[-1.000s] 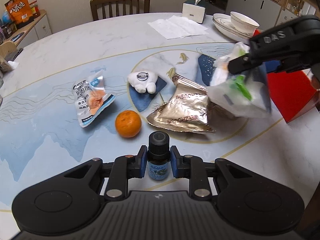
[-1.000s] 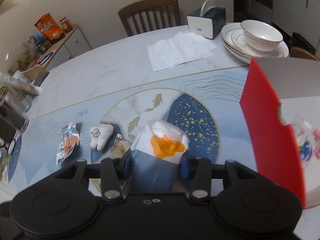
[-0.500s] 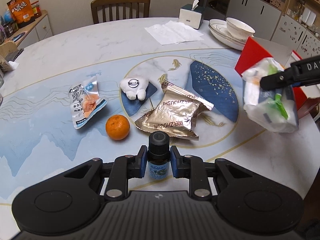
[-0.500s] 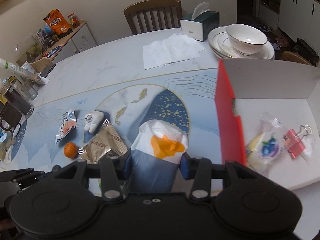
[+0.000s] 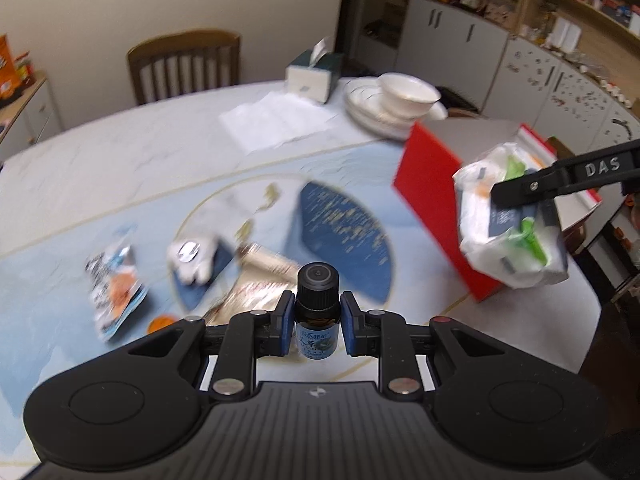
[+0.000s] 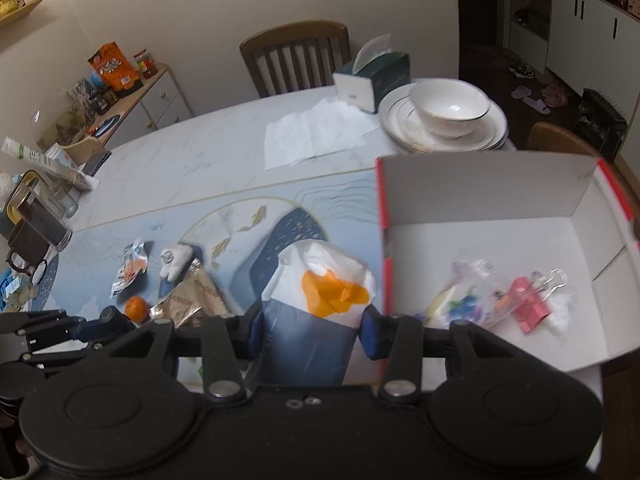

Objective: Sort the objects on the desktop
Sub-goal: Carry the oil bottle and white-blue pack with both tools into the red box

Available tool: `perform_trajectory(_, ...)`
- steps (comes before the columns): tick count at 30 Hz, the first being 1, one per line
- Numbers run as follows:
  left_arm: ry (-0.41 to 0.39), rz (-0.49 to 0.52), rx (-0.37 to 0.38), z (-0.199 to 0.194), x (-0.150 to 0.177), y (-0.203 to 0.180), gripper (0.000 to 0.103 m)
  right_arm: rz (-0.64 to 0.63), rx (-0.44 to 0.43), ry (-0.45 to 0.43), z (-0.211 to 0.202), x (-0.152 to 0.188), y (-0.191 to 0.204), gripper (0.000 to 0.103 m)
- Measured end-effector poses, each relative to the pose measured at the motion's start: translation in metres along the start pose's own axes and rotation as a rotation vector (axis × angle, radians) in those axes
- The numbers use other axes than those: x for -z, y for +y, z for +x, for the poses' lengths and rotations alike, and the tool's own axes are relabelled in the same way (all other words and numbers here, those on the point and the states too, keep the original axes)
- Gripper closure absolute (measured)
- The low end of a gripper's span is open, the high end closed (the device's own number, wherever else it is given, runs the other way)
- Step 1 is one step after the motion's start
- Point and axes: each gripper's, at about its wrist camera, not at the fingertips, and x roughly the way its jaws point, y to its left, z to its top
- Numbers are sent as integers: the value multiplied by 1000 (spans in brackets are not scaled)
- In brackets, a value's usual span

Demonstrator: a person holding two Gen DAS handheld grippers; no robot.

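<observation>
Marble-white and pale blue, the desk [image 6: 192,160] fills both views, its near edge hidden behind the black gripper bodies. At its right end sits the red-walled box [image 6: 480,184] with a white inside, cut off by the frame in the right wrist view and partly covered by the held pack in the left wrist view. Behind it stand stacked plates with a bowl [image 6: 452,110], a tissue box [image 6: 372,78], loose paper sheets [image 6: 320,132] and a wooden chair [image 6: 296,54].

The right gripper [image 6: 312,330] is clamped on a soft white-and-blue pack [image 6: 316,308] with an orange patch, held above the desk just beside the box's red wall; the pack blocks the desk behind it. The left gripper [image 5: 318,322] is clamped on a small dark bottle [image 5: 318,304] with a black cap and blue label, upright between the blue pads, above the desk.

Left on the desk lie a gold foil packet [image 6: 192,296], a white-and-orange snack pouch [image 6: 130,270], a white plush toy [image 6: 176,262] and an orange [image 6: 136,306]; in the left wrist view these are smeared by blur and the orange is nearly hidden behind the gripper. Inside the box lie a clear bag with colourful contents [image 6: 460,300], hard to make out, and a pink binder clip [image 6: 532,300].
</observation>
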Motion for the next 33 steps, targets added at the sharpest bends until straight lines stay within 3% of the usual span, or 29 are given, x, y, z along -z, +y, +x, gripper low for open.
perform_trajectory(18,-47,125,122,44,-76,-119,80,23,64,-55,-30,-18,-111,59)
perform_trajectory(33,-11,230,146,96,-115,-191,80,22,107,-55,-24,-32,-194,59)
